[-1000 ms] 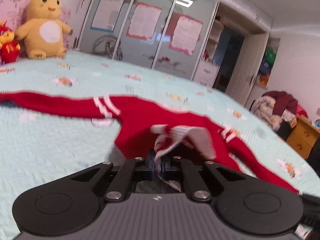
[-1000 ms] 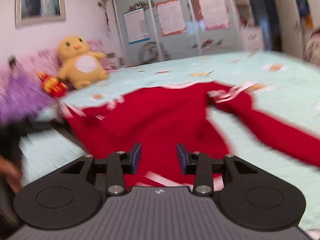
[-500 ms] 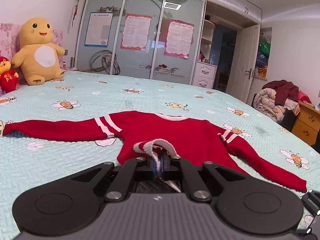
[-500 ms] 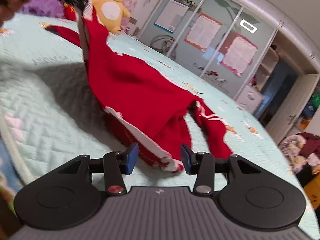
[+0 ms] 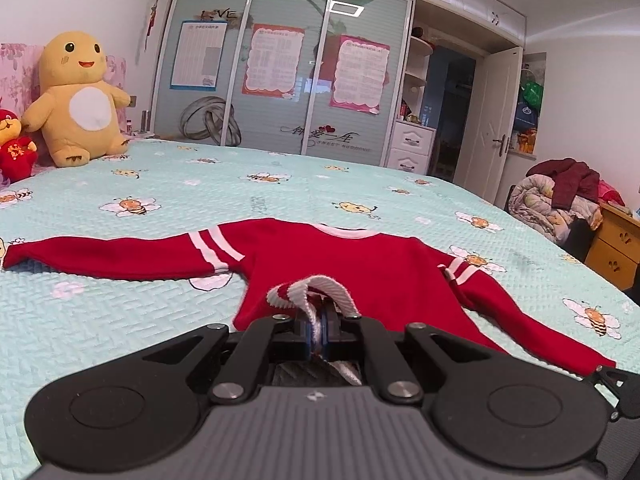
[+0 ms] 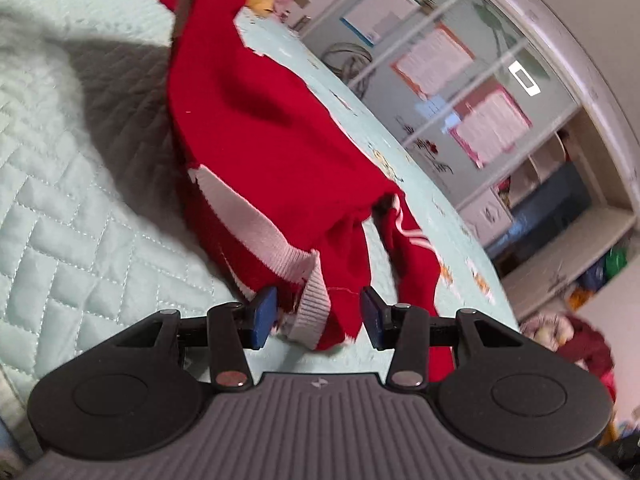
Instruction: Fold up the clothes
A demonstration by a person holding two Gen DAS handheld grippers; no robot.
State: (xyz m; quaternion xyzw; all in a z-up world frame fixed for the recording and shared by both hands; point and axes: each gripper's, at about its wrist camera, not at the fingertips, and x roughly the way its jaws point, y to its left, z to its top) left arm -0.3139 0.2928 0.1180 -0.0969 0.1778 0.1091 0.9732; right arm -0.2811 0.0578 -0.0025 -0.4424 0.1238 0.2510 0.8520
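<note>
Sweater (image 5: pixel 360 268) hem pinched in left gripper (image 5: pixel 318 334) — right gripper (image 6: pixel 318 316) straddles hem corner.

Big bed (image 5: pixel 168 304) with a light green quilted cover and little bee pictures, red sweater (image 5: pixel 376 268) with white stripes spread across it, yellow plush toy (image 5: pixel 78 100) and small red plush toy (image 5: pixel 14 152) at the far end

Left gripper (image 5: pixel 318 330) level, jaws clamped tight — right gripper (image 6: pixel 318 316) rolled sideways, jaws apart, just closing slightly

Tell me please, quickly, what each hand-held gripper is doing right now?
Left hand-held gripper: shut on the red sweater hem.
Right hand-held gripper: open, hem between its fingers.
</note>
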